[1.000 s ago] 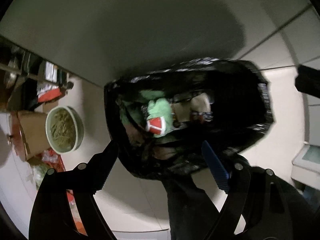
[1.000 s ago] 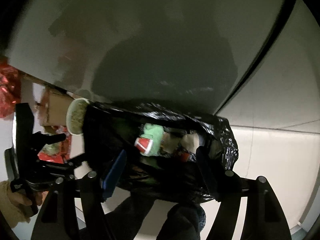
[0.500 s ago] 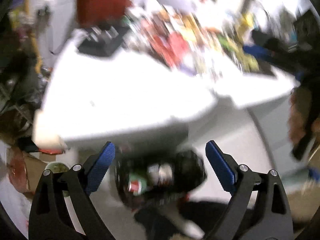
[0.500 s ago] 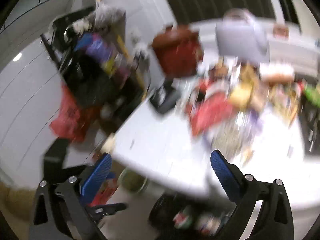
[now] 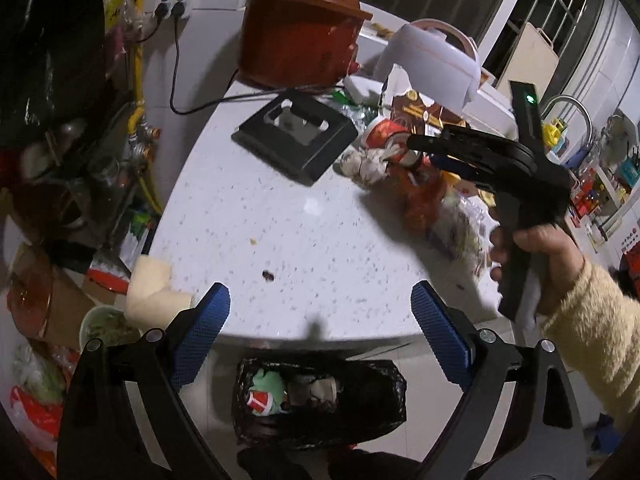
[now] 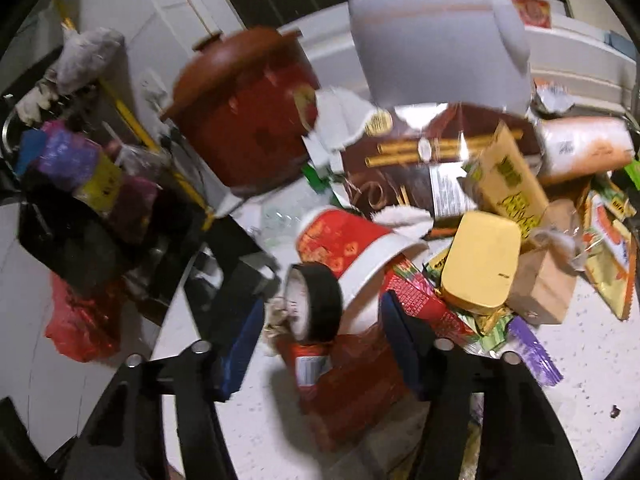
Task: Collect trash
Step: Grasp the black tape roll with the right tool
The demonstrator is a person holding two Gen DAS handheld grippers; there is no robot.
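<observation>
Both tongs have risen from the black-lined bin (image 5: pixel 320 400), already part-filled under the bench's (image 5: pixel 300 240) near edge; left tongs (image 5: pixel 320 320) gape empty, right tongs (image 6: pixel 320 328) are closing around a tape roll (image 6: pixel 316 304) in the far-right trash pile (image 6: pixel 480 240).

Your trash pile (image 6: pixel 472 240) sits heaped on the white speckled worktop (image 5: pixel 320 240), toward its far right. At its near left edge a red paper cup (image 6: pixel 348 248) lies tipped on its side, with a roll of black tape (image 6: pixel 316 300) just beside it. A yellow tub (image 6: pixel 480 264) and crumpled wrappers crowd to the right. Below the worktop's near edge, your black-lined trash bin (image 5: pixel 320 400) stands open on the floor, already holding a green wrapper and a small cup.
</observation>
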